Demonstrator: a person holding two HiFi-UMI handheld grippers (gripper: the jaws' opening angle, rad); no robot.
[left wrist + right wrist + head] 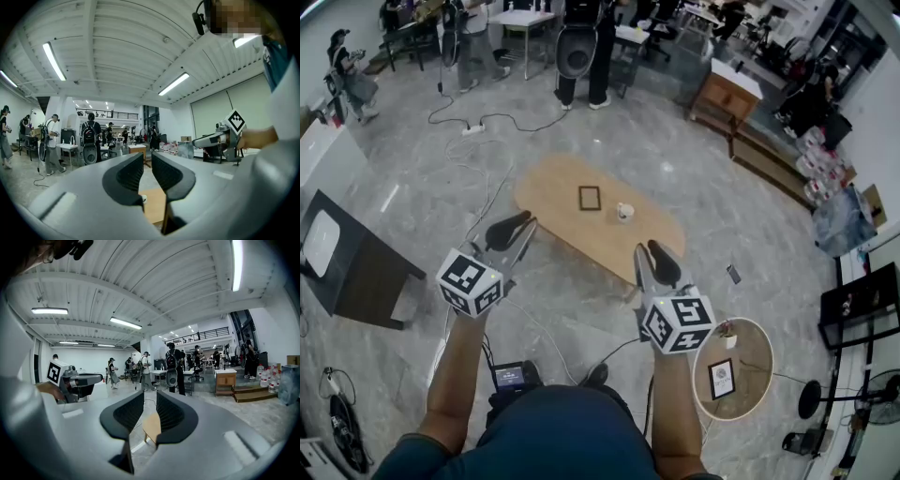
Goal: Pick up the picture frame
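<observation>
The picture frame (590, 198), small with a dark border, lies flat on the oval wooden low table (553, 192), with a white cup (624, 212) just to its right. My left gripper (517, 225) hovers over the table's near left edge, well short of the frame. My right gripper (656, 255) hangs off the near right edge. Both are held up and level, jaws drawn together to a thin slit with nothing between them. In the left gripper view the table (154, 206) shows low between the jaws of the left gripper (147, 161). The right gripper (150, 399) looks past the table's end (152, 427).
A round side table (750, 349) carrying another framed picture (722, 378) stands at my right. A dark cabinet (356, 272) is at the left. Cables (478, 127) trail over the marble floor, and a small dark object (733, 273) lies beyond the table. People (581, 47) and desks fill the back.
</observation>
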